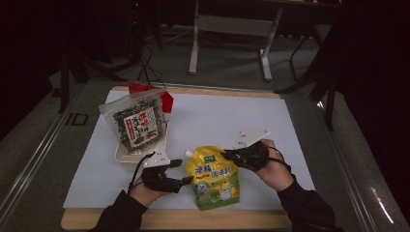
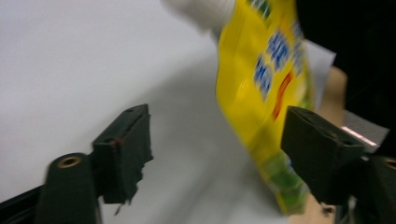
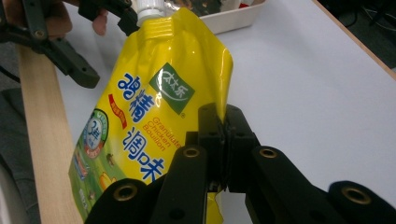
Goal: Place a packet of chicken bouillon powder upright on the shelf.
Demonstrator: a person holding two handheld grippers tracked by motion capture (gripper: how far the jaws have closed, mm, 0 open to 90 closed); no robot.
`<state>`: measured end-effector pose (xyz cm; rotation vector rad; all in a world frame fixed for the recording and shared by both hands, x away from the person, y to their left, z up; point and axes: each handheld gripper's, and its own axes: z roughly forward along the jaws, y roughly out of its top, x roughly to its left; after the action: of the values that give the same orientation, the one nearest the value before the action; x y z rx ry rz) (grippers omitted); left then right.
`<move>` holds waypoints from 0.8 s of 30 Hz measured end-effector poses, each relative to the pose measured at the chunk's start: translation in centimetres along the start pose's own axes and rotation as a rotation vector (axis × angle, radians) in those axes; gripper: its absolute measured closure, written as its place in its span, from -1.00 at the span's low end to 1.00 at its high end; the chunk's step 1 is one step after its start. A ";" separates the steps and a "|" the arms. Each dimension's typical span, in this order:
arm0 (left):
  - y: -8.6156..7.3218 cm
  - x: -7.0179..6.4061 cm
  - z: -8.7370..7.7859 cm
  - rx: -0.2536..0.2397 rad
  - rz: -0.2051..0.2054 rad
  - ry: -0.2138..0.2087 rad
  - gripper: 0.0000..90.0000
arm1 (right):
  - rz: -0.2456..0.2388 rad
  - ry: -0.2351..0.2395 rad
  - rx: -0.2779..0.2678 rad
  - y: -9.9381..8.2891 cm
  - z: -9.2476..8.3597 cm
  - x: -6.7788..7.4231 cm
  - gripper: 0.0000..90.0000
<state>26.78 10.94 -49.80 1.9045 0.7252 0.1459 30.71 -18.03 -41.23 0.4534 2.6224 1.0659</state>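
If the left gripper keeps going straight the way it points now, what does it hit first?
Most likely the yellow pouch: its edge already sits just ahead of the left gripper, near one of the fingers, with nothing between them. Depth is blurred, so it might skim past onto the white table sheet.

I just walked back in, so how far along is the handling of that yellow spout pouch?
Done: right claw has clamped the yellow pouch by its edge. In hand: left claw stands open beside its other edge. Left: no second grip yet; the seaweed bag sits in its tray.
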 end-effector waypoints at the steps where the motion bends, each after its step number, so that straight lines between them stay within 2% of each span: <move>1: 0.0 0.0 0.0 0.000 0.000 0.000 -0.21 | 0.000 0.000 0.000 0.0 0.0 0.0 0.96; 2: 0.6 -0.1 0.0 -0.006 0.016 -0.014 -0.21 | -0.004 -0.003 0.003 0.0 -0.1 0.1 0.96; 3: 0.8 -0.2 0.0 -0.007 0.015 -0.014 -0.04 | -0.005 0.004 -0.003 0.1 -0.2 0.2 0.96; 6: 1.3 -0.2 0.1 0.000 0.026 -0.040 0.25 | -0.011 0.010 -0.011 0.3 -0.5 0.5 0.96; 7: 1.4 -0.4 0.1 0.006 0.045 -0.046 0.37 | -0.014 0.012 -0.010 0.3 -0.7 0.6 0.96; 9: 1.6 -0.9 0.1 0.019 0.087 -0.023 0.50 | -0.022 0.010 -0.013 0.4 -0.8 0.8 0.96; 11: 1.9 -1.1 -0.3 0.013 0.088 -0.040 0.63 | -0.025 0.006 -0.010 0.5 -1.0 0.9 0.96; 14: 2.1 -1.2 -0.9 0.005 0.083 -0.065 0.82 | -0.016 0.036 -0.028 0.5 -1.6 0.8 0.96; 17: 2.1 -1.4 -1.3 -0.008 0.089 -0.063 0.78 | -0.007 0.075 -0.056 0.6 -2.2 0.9 0.96; 19: 2.2 -1.4 -1.5 -0.024 0.090 -0.063 0.57 | -0.010 0.109 -0.072 0.8 -2.6 1.0 0.96; 22: 2.3 -1.7 -1.7 -0.055 0.107 -0.060 0.40 | -0.027 0.146 -0.089 1.2 -2.9 1.5 0.97; 23: 2.4 -1.8 -1.7 -0.058 0.110 -0.058 0.29 | -0.036 0.158 -0.091 1.4 -3.0 1.7 0.97; 24: 2.4 -1.8 -1.7 -0.058 0.110 -0.058 0.27 | -0.036 0.158 -0.091 1.4 -3.0 1.7 0.97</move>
<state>25.65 10.71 -46.55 1.8862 0.5719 0.1781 28.30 -18.25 -38.40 0.3123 2.6919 1.2501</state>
